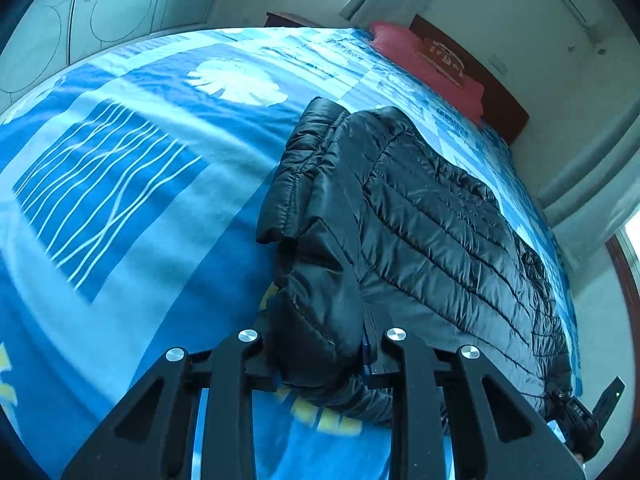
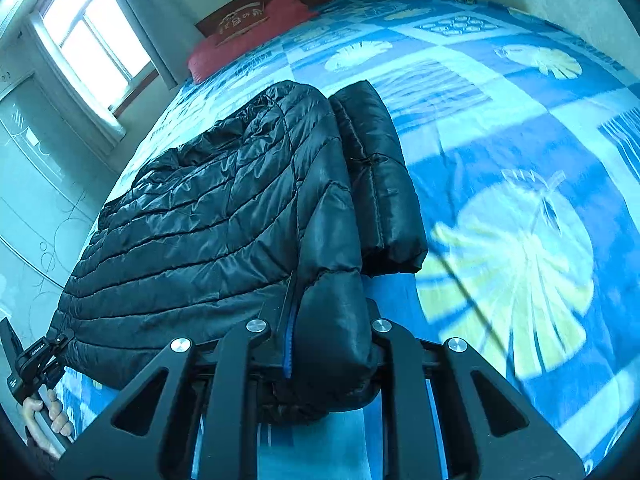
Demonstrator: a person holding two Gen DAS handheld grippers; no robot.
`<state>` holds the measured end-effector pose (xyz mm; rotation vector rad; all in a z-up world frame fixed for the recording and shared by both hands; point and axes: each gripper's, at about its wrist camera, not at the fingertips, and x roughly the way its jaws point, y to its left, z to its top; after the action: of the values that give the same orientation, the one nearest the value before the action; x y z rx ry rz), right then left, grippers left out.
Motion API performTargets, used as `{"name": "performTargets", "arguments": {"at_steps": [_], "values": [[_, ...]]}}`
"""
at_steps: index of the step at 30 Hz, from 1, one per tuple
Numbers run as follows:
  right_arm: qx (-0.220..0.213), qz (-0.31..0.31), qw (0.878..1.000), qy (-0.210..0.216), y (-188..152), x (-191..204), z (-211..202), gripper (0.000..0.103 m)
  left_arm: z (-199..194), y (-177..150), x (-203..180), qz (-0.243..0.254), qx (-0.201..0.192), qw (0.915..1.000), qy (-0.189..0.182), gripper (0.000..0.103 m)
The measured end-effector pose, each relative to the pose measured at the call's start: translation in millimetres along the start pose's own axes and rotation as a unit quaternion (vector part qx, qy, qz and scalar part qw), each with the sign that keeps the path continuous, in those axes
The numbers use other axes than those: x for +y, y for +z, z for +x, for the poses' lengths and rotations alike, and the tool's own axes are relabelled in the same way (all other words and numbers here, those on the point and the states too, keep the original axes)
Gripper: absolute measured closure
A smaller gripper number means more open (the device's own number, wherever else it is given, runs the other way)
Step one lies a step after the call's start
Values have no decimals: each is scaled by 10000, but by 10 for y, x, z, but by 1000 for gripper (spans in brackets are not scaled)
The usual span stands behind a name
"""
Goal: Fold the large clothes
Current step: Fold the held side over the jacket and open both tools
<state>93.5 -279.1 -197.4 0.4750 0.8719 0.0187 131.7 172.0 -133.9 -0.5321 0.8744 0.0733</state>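
A black quilted puffer jacket (image 1: 432,216) lies on the blue patterned bed, its sleeves folded in along one side. My left gripper (image 1: 320,344) is shut on the near corner of the jacket's hem and holds it slightly off the sheet. The jacket also shows in the right wrist view (image 2: 224,216). My right gripper (image 2: 320,340) is shut on the other near corner of the jacket. Each gripper appears at the edge of the other's view: the right one (image 1: 580,416), the left one (image 2: 36,364), held by a hand.
The bed sheet (image 1: 132,184) spreads wide to the side of the jacket. A red pillow (image 1: 432,64) lies at the wooden headboard (image 1: 500,96). A window (image 2: 92,36) with curtains and a wardrobe (image 1: 100,4) stand beyond the bed's edges.
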Motion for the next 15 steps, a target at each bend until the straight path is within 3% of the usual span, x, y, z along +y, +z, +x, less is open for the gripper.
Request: {"name": "performTargets", "arguments": {"at_steps": [5,7,10,15], "values": [[69,1,10000,-31,-79,-22,-53,85,-111,-101,60,-19,64,10000,-4,76],[94,-40,9999,-107,-63,-21,-40,79,-90,-95,85,3,54,10000,-25,74],[72,-70,9997,-240,-88,2,-84,68,-43,-90,96,-18,98,9998,168,56],[48,-168,9991,-394,-134,21,-249,53,-145,-149,70,269,143,9982,514,37]]}}
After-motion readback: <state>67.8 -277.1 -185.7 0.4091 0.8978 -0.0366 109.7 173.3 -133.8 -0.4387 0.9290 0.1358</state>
